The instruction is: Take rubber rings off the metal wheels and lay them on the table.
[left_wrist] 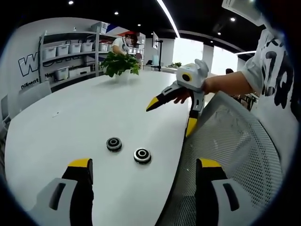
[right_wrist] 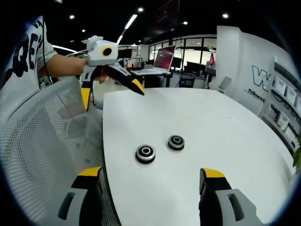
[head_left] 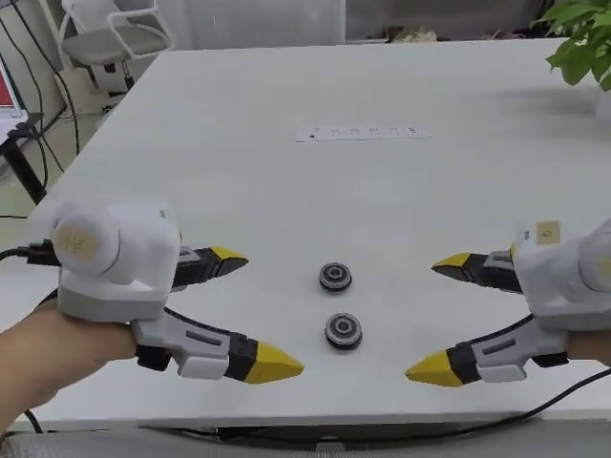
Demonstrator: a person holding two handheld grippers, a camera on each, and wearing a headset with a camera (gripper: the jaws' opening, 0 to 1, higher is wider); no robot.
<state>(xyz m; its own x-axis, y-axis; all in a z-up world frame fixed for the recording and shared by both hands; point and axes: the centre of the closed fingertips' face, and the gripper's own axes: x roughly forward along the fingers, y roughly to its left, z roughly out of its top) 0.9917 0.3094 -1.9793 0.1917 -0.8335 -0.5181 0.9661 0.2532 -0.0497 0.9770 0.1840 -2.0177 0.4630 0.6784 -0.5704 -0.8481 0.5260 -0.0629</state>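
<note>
Left gripper (head_left: 265, 310), white-and-grey body with yellow-tipped black jaws: over the near table edge on the left, jaws spread wide, nothing between them. A person's hand (head_left: 43, 358) holds it from behind. Right gripper (head_left: 427, 320), same build: mirrored on the right, jaws also wide and empty. Both sets of tips point inward at each other above the white tabletop (head_left: 286, 181); can't tell the height. A grey mesh chair back (left_wrist: 230, 136) sits right at the near table edge in both gripper views.

Between the two grippers, touched by neither, are two small round metal wheels. Near wheel (head_left: 343, 330) lies flat, just in from the table edge. Far wheel (head_left: 335, 277) lies flat just beyond it, close but apart. Each looks to carry a black rubber ring (right_wrist: 138, 154) around its rim, still on, but the wheels are small in frame, so not fully sure.

Further out, mid-table: flat white power strip (head_left: 361, 133), well apart from the wheels. Far right corner: green leafy plant (head_left: 580, 43). Beyond the far left corner: pale office chair (head_left: 110, 33).
</note>
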